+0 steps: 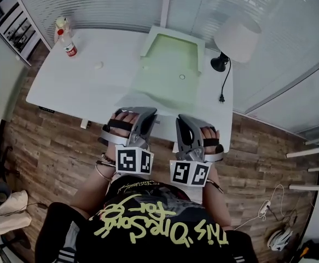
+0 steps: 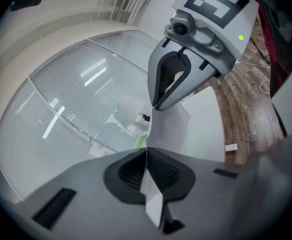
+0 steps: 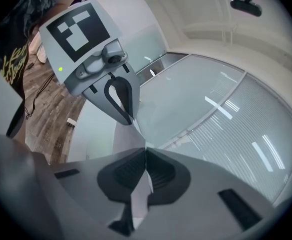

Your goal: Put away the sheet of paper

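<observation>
I have both tools clamped on the sheet (image 1: 162, 89) - the left tool (image 2: 147, 154) and the right tool (image 3: 146, 151) each pinch its near edge, pads pressed together with only the paper between them. The two sit side by side at the near edge of the surface (image 1: 77, 86), and the sheet runs away from them across it toward the green tray (image 1: 147, 47) at the far side.

I judge the two-point hold is there because a thin sheet sags or curls if taken at one spot; gripped at two places along one edge it stays spread and can be steered squarely. Both tools point only slightly downward, which I think suits sliding or floating the paper forward. The tray straight ahead looks like the place to put it.

What I cannot settle: whether the sheet's far part rests on the surface or hangs just above it - it is pale and blends with the surface and the tray's green. Its far edge is hard to find against the tray. In the head view the pinched edge lies under the tools. A small round mark on or under the paper is too small to name. A lamp (image 1: 237, 40) and a bottle (image 1: 66, 37) stand well apart from my path.
</observation>
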`<state>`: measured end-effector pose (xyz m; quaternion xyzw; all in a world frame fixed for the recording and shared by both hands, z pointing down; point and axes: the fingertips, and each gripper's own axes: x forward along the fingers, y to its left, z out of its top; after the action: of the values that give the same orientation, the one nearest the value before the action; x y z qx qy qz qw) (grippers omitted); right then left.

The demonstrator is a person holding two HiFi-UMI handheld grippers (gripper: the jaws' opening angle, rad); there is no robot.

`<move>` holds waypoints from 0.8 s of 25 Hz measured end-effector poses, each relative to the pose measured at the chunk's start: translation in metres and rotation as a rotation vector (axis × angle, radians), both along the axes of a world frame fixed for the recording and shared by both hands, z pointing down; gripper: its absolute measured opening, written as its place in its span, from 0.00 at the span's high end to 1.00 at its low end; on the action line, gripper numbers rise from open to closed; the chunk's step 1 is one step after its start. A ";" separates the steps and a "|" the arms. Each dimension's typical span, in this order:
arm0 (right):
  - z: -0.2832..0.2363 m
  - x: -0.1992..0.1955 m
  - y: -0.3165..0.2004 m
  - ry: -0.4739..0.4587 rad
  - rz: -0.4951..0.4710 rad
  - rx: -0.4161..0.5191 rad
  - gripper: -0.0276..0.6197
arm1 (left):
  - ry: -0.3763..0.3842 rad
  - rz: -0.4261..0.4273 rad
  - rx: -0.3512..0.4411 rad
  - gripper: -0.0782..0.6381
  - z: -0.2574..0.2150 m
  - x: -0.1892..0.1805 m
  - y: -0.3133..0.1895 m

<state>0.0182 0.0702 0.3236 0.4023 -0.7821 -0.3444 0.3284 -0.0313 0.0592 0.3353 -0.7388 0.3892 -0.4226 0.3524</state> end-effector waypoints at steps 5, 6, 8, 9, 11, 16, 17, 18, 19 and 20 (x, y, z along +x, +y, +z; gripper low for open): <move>0.002 -0.002 -0.022 0.008 0.008 -0.009 0.95 | 0.000 0.009 -0.005 0.88 0.000 -0.001 -0.025; 0.003 -0.003 -0.027 0.008 0.009 -0.010 0.95 | 0.001 0.010 -0.007 0.88 0.000 -0.002 -0.030; 0.003 -0.004 -0.037 0.006 0.012 -0.014 0.94 | 0.002 0.009 -0.012 0.88 0.001 -0.004 -0.040; 0.003 -0.005 -0.042 0.004 0.014 -0.017 0.94 | 0.003 0.009 -0.014 0.88 0.001 -0.005 -0.044; 0.003 -0.006 -0.051 0.001 0.019 -0.022 0.94 | 0.007 0.012 -0.018 0.88 0.001 -0.005 -0.053; 0.003 -0.006 -0.071 -0.001 0.031 -0.032 0.95 | 0.012 0.023 -0.024 0.88 0.000 -0.005 -0.074; 0.003 -0.006 -0.075 0.000 0.034 -0.035 0.95 | 0.012 0.025 -0.025 0.88 -0.001 -0.004 -0.078; 0.003 -0.005 -0.079 0.000 0.037 -0.038 0.94 | 0.012 0.028 -0.027 0.88 -0.001 -0.004 -0.082; 0.003 -0.005 -0.083 0.000 0.041 -0.043 0.94 | 0.012 0.031 -0.030 0.88 0.000 -0.003 -0.086; 0.004 -0.005 -0.086 -0.001 0.044 -0.048 0.94 | 0.013 0.035 -0.034 0.88 0.000 -0.003 -0.089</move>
<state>0.0136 -0.0160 0.3280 0.4116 -0.7812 -0.3181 0.3452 -0.0343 -0.0301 0.3357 -0.7539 0.3713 -0.4182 0.3448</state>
